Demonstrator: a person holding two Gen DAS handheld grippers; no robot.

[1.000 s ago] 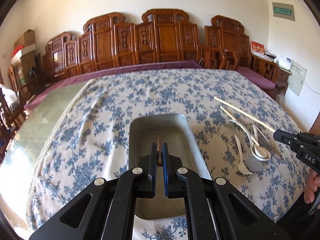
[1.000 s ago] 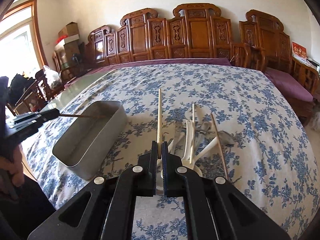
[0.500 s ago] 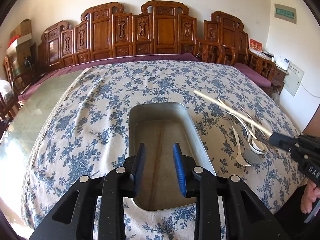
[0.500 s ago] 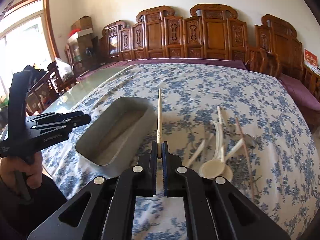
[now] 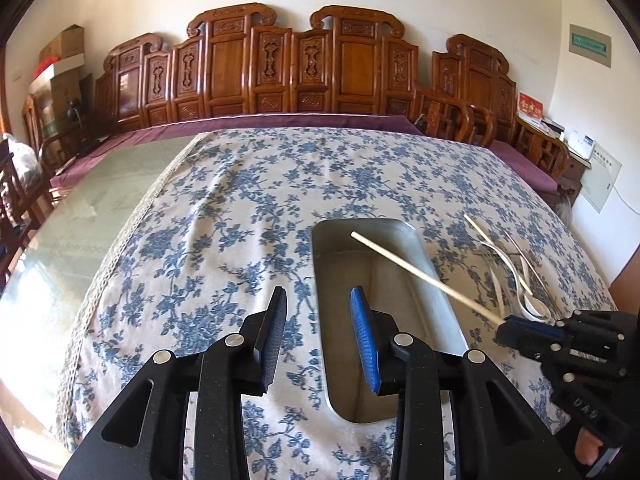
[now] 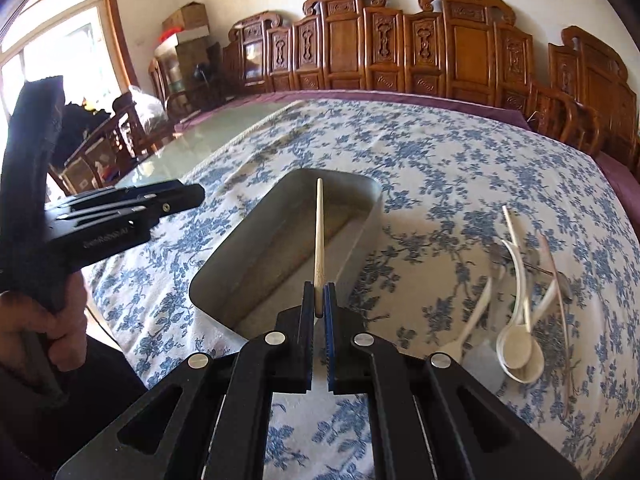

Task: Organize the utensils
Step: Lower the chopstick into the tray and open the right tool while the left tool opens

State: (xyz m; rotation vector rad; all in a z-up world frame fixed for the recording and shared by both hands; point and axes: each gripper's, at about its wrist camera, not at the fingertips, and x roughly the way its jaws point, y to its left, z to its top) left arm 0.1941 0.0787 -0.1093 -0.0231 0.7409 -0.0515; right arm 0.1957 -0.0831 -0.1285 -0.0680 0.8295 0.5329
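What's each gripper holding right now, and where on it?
Right gripper pinches a pale chopstick by its thick end, tip over the metal tray. Left gripper is open, empty.

I'm looking at a dull brushed-metal tray (image 6: 362,196), matt grey, on a printed cotton-like tablecloth (image 5: 248,200). My right gripper (image 6: 319,300) clamps a pale bamboo chopstick (image 6: 319,232). Glossy white plastic spoons (image 6: 520,344) beside it; black matt gripper plastic; polished carved wooden chairs (image 5: 280,68) behind.
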